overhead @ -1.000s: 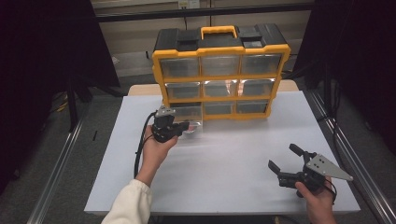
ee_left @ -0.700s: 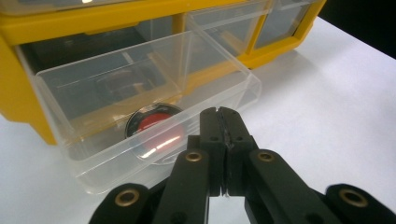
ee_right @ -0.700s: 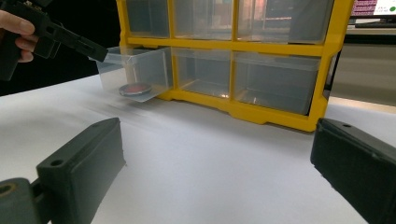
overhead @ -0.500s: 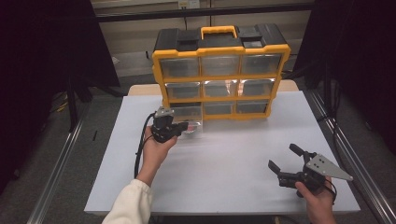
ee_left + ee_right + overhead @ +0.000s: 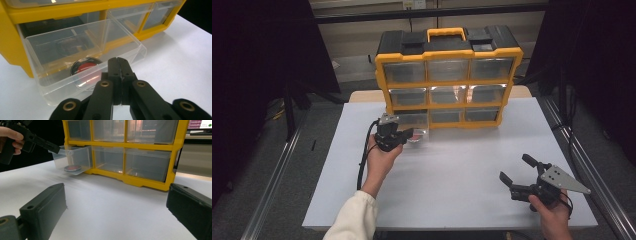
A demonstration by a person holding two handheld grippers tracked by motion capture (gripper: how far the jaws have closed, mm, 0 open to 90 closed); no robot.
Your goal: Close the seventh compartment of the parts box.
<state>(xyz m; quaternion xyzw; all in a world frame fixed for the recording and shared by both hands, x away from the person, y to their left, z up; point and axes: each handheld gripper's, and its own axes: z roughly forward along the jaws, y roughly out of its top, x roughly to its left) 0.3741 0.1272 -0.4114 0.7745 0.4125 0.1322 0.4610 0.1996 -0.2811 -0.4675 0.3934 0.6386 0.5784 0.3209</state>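
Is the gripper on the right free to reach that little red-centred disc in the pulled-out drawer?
Probably, yes. The right gripper is open with bare table ahead, and the drawer has an open top. But the left gripper is shut on the drawer's front wall, crowding the disc.

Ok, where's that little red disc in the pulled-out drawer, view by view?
High view: the red disc can't be made out; the clear drawer sits left of centre at the left gripper.
Left gripper view: left of centre, on the drawer floor.
Right gripper view: upper left, in the drawer.
Shared landmark: the yellow organizer.
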